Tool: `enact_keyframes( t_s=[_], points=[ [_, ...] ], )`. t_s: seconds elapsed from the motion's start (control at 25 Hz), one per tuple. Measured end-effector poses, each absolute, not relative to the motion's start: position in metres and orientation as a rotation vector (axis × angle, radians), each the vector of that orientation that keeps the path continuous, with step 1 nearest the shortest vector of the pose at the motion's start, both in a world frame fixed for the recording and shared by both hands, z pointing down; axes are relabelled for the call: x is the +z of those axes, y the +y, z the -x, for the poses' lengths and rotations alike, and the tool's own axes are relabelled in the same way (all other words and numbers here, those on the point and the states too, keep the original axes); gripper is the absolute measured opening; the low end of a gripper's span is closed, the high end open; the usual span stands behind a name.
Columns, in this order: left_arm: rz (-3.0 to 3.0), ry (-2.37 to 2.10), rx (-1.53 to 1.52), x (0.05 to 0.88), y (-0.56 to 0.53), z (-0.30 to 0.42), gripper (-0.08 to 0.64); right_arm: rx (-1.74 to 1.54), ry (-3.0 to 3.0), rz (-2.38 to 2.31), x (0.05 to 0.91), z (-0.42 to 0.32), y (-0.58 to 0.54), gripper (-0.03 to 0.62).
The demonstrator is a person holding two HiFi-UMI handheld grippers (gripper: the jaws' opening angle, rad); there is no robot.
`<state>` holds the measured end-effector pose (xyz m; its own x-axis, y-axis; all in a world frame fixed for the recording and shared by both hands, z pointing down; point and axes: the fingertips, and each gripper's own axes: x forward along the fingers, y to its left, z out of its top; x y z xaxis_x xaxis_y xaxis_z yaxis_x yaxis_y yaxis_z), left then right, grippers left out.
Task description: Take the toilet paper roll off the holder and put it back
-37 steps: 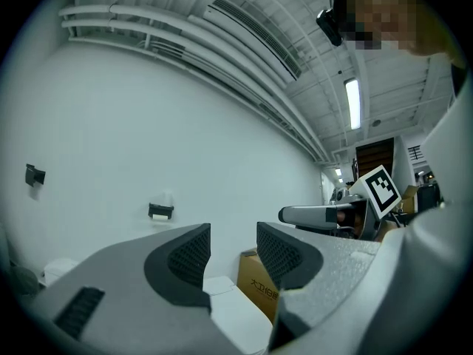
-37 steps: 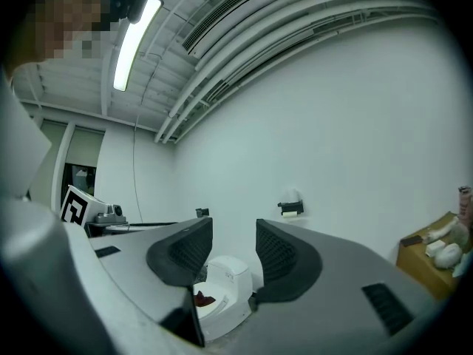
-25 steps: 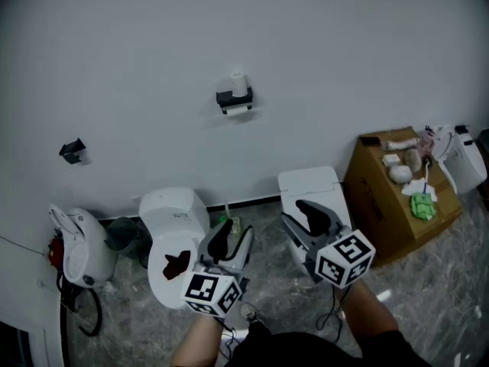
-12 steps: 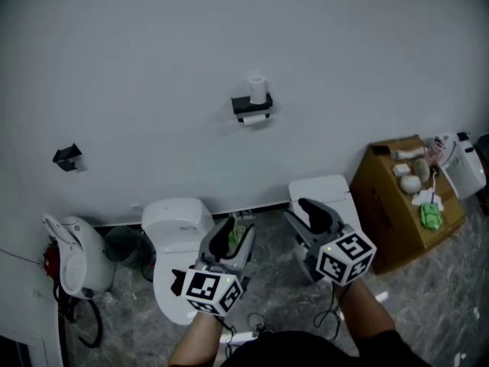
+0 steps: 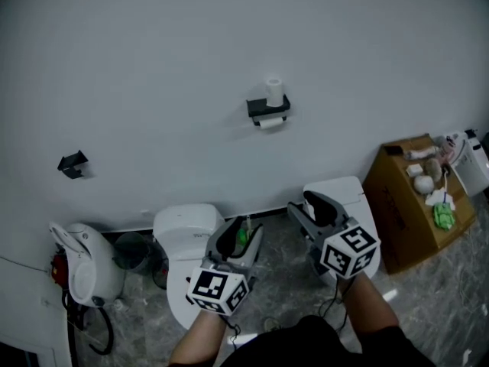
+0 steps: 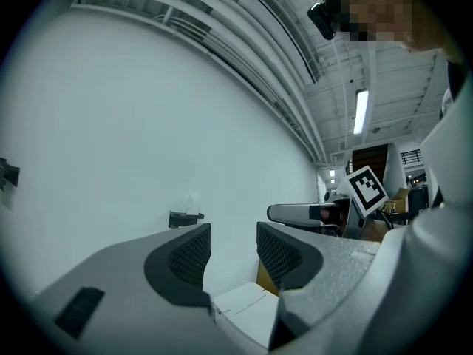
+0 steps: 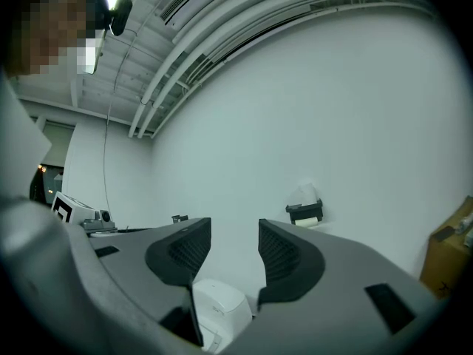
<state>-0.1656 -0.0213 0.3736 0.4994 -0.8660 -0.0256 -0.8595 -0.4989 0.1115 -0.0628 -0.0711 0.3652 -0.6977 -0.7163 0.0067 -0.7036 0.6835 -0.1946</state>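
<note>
A black toilet paper holder is fixed to the white wall, with a roll's end showing under it and a white roll standing on top. My left gripper and right gripper are held side by side well below and short of it, both pointing at the wall. Each is open with nothing between its jaws. In the left gripper view the holder sits left of the gripper. In the right gripper view the holder sits right of the gripper.
Two white toilets stand against the wall, one under the left gripper and one under the right. A cardboard box with small items is at the right. At the left are a white appliance, a dark bin and a black wall hook.
The holder has drifted right and slightly down in the head view, as the person and both grippers shifted across the room. Both grippers stay open and empty.
</note>
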Motion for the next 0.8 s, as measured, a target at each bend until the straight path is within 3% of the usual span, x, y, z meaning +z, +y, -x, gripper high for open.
enact_keyframes(
  t_s=[0.8],
  points=[
    [-2.630, -1.566, -0.138, 0.374, -0.119, 0.183, 0.184, -0.245, 2.832, 1.178, 0.360, 0.076, -0.183, 0.195]
  ],
)
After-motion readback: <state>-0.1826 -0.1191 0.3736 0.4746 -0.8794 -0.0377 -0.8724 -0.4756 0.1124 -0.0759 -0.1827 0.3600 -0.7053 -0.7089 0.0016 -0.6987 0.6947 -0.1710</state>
